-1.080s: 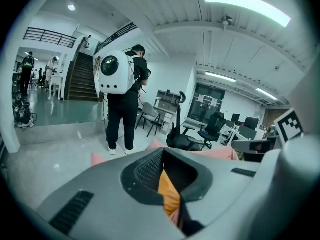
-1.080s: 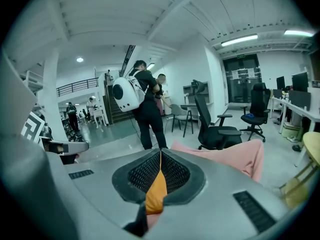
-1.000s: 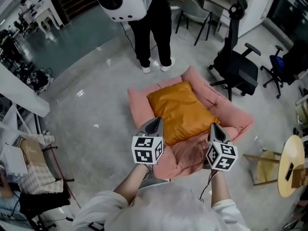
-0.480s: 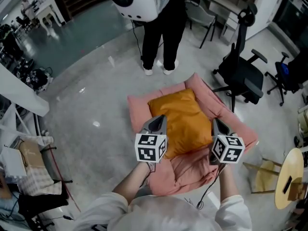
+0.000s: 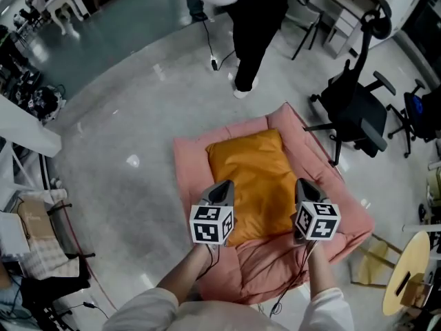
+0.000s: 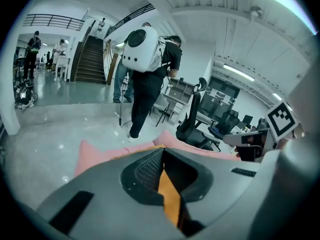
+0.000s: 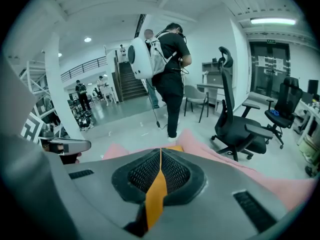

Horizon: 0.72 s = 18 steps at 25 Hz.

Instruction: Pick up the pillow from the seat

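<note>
Moved left gripper [image 5: 223, 185] and right gripper [image 5: 304, 184] down toward pillow [image 5: 249, 167] on seat [image 5: 191, 163], both closed tight, empty; need opening before any grasp.

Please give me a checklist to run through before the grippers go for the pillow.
1. Pillow lies uncovered on the seat: ok.
2. Left gripper jaws apart for the grasp: not ok, shut and empty.
3. Right gripper jaws apart: not ok, shut and empty.
4. Both grippers over the pillow's near edge: ok.
5. Standing person clear of the seat: ok.
6. Tips touching the pillow: cannot tell.
</note>
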{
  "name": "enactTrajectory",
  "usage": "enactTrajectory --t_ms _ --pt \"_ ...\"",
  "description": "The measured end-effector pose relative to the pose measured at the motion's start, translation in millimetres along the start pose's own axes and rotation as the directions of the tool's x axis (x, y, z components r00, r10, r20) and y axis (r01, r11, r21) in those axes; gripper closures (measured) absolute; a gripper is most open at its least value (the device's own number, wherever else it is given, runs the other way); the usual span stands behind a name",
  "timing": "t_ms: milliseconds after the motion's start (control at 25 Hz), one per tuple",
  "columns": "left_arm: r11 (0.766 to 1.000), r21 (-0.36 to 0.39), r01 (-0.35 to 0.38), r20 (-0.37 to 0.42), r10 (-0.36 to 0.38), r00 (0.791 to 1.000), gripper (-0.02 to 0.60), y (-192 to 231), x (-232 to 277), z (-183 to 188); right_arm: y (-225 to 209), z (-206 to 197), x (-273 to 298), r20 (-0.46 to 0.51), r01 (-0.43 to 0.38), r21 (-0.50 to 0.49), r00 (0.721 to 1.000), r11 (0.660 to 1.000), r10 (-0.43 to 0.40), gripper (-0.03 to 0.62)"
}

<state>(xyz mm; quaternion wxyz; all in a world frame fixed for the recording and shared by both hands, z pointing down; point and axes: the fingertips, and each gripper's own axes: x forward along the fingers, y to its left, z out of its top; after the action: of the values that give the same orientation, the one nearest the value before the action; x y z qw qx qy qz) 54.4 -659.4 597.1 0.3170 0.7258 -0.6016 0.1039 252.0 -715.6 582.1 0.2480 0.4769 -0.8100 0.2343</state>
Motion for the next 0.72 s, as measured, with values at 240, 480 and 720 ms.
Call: enactTrajectory --t_ms 240,480,720 --pt "0.998 -0.041 -0.040 -0.077 0.037 0.996 0.573 30.4 44.7 -34.2 -9.5 -28.2 58.9 -0.087 -0.008 -0.054 0.996 0.999 0.003 0.563" --pt "0.995 -0.089 -0.052 -0.149 0.038 0.988 0.572 52.5 76.0 -74.0 -18.4 -64.2 102.7 -0.174 -0.020 -0.080 0.985 0.997 0.006 0.562" --pt "0.989 -0.139 -0.048 -0.193 0.020 0.981 0.571 64.9 95.7 -101.8 -27.0 -88.9 127.1 -0.222 -0.020 -0.074 0.975 0.997 0.003 0.562"
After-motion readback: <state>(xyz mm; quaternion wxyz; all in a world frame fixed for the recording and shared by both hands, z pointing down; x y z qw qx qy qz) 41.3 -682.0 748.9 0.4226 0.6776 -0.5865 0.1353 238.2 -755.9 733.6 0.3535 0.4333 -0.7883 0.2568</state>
